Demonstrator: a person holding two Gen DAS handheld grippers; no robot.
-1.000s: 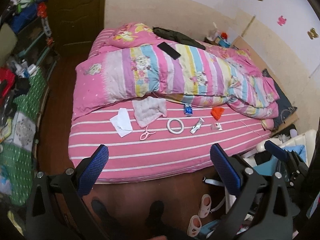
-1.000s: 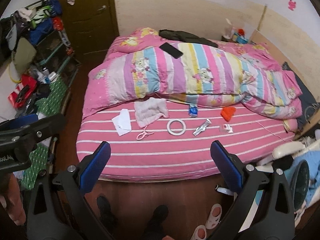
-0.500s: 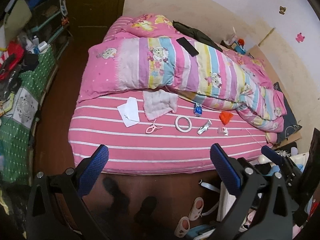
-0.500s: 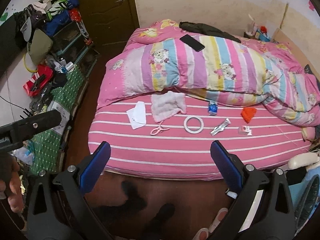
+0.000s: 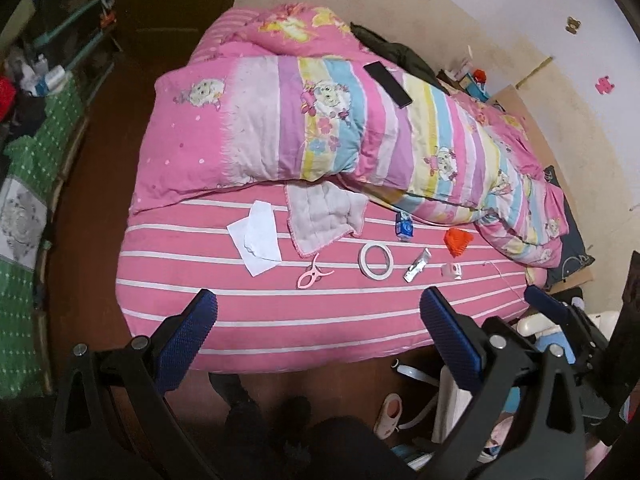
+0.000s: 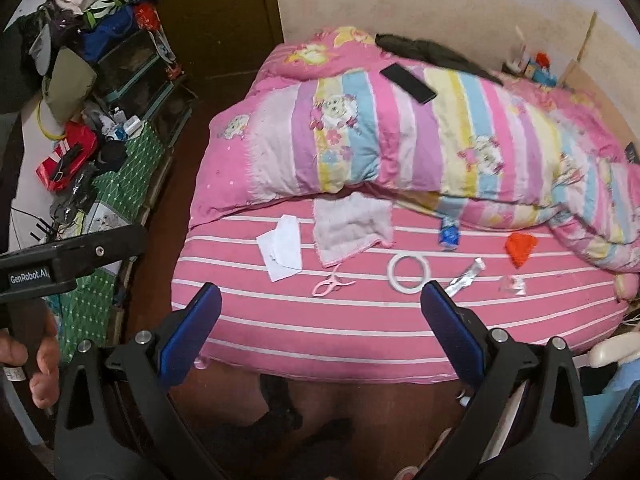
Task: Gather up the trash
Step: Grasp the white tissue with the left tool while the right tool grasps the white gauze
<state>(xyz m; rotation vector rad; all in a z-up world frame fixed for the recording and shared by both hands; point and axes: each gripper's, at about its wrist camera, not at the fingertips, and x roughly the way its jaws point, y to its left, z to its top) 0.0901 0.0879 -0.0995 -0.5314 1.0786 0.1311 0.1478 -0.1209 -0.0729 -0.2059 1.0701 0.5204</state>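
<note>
Pink striped bedding (image 5: 280,312) fills the middle of my left wrist view, with a rumpled quilt (image 5: 320,128) heaped across the upper half and a black phone (image 5: 387,85) lying on it. Below the quilt, in a loose row across the sheet, lie white paper (image 5: 258,238), a pink clip (image 5: 313,276), a tape ring (image 5: 375,261), a silver wrapper (image 5: 417,266), a blue wrapper (image 5: 404,227), an orange scrap (image 5: 458,241) and a small clear piece (image 5: 452,270). My left gripper (image 5: 318,338) hangs released over the near bed edge, jaws wide, nothing between them. Only this view shows slippers (image 5: 390,410) on the floor at lower right, and the tip of my other gripper at the right edge.

From the right wrist view, the same litter sits mid-frame: paper (image 6: 282,248), clip (image 6: 331,282), tape ring (image 6: 409,273), silver wrapper (image 6: 466,277). Only here do I see the cluttered shelves (image 6: 120,64) at upper left, the brown door (image 6: 216,12), and my left hand (image 6: 38,364) gripping its handle at the left edge. My right gripper (image 6: 320,330) is spread open and empty above the bed's near edge.
</note>
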